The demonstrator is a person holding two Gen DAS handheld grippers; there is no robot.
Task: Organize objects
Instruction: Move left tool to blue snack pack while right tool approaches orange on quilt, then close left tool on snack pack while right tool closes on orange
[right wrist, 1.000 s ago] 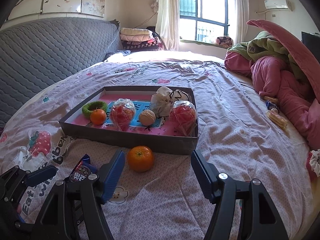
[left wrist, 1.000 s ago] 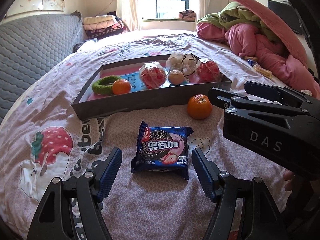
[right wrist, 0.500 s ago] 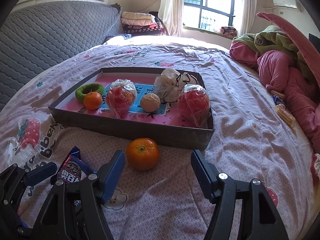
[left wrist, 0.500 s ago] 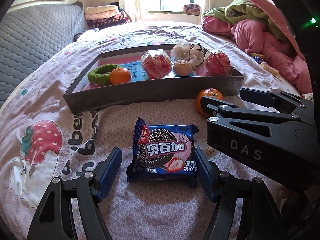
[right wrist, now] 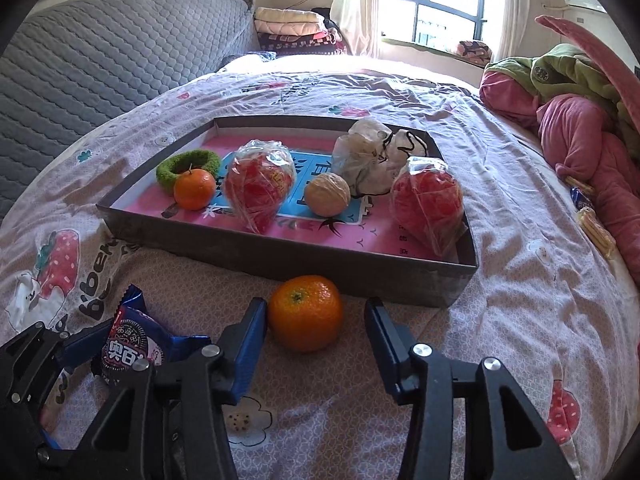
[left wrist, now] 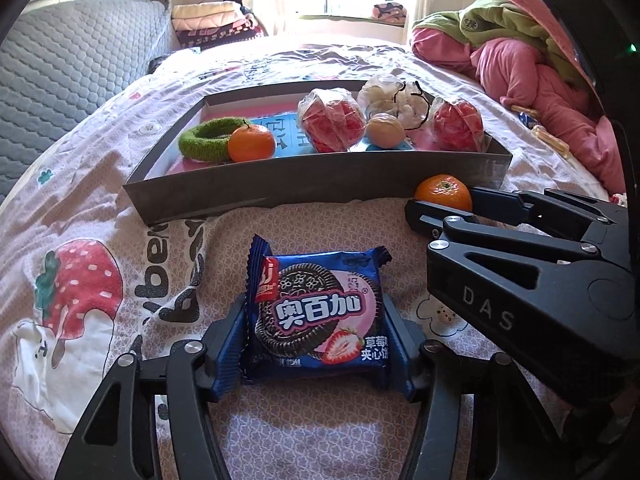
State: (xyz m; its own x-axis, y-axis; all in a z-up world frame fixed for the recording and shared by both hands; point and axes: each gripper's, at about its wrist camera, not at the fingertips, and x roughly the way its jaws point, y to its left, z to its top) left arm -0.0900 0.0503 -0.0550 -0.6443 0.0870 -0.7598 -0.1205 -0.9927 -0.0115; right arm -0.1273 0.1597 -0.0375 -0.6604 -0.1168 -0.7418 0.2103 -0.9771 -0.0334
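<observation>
On the bed sheet [left wrist: 100,184] before the tray [left wrist: 280,188], the left gripper [left wrist: 316,350], whose jaws have just been closing, now presses both sides of the cookie packet [left wrist: 316,312], while the right gripper [right wrist: 316,332], also closing, has the loose orange [right wrist: 306,312] between its jaws, the left pad touching and the right one apart.

Glossy blue plastic wrapper on the biscuit packet [left wrist: 316,312], crinkled at its sealed edges and catching the light. Just past it, the tray [left wrist: 280,192] shows a dull grey cardboard wall, matt and smooth. Inside the tray, two crinkly clear plastic bags [right wrist: 258,184] shine over red contents, beside a fuzzy green cloth ring [right wrist: 188,164]. In front of the tray, the orange [right wrist: 305,312] has dimpled, faintly shiny peel. The printed cotton bedsheet [right wrist: 520,280] looks soft, matt, creased.
</observation>
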